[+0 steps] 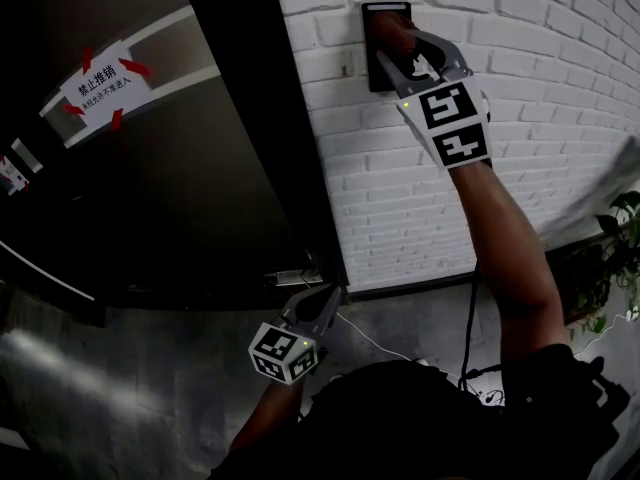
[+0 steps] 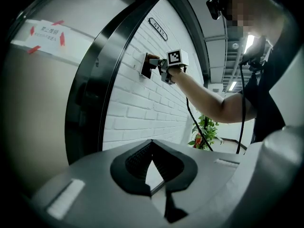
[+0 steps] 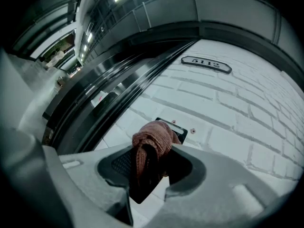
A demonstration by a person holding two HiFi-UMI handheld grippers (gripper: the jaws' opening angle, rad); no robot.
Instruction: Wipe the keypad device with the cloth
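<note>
Cloth (image 3: 152,141), ribbed knit, against keypad device (image 3: 179,127)

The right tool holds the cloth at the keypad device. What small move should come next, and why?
Probably a short downward stroke across the keypad device, pressing lightly. The right tool is shut on the cloth, whose bunched end meets the device's upper part, so the rest is likely not yet wiped.
</note>
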